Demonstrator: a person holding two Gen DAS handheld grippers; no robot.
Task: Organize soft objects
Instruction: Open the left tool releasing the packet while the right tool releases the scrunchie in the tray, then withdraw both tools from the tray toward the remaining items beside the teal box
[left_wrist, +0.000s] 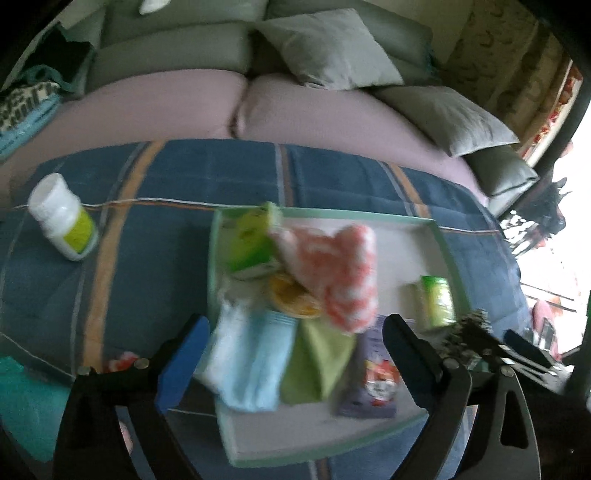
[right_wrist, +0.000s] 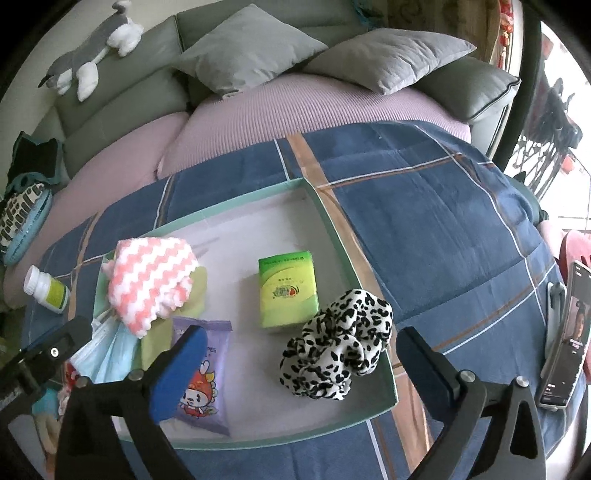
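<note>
Both tongs wide, nothing between the jaws. Right tongs (right_wrist: 295, 354) hang over the near right corner of the tray (right_wrist: 334, 225); the leopard scrunchie (right_wrist: 338, 350) lies inside that corner, against the tray's right wall and apart from the pads. Left tongs (left_wrist: 291, 343) hang over the tray's near left part, above the light blue cloth (left_wrist: 247, 365) and green cloth (left_wrist: 317, 358). That view is blurred, so contact there can't be told.

Rest of the tray:
- pink-and-white knit cloth (right_wrist: 147, 280) heaped at the left wall
- purple wipes pack (right_wrist: 201, 373) at the near edge
- green tissue pack (right_wrist: 288, 291) in the tray's middle

White bottle (right_wrist: 46, 288) stands outside the tray to its left, on the blue plaid blanket (right_wrist: 443, 206). It is hard, so probably not for sorting. Phone (right_wrist: 565, 343) propped well right of the tray.

Step looks like release-and-clear after a drop-off. To do it well:
- lift both tongs straight up before moving sideways, so a pad doesn't snag the scrunchie or drag the cloths
- keep jaws wide till clear of the tray rim
- left side is crowded and the knit cloth is piled high, so the next soft item is better dropped in the bare far right part of the tray

Small red-and-white thing (right_wrist: 72, 376) just outside the tray's near left corner may be next; can't tell what it is.
</note>
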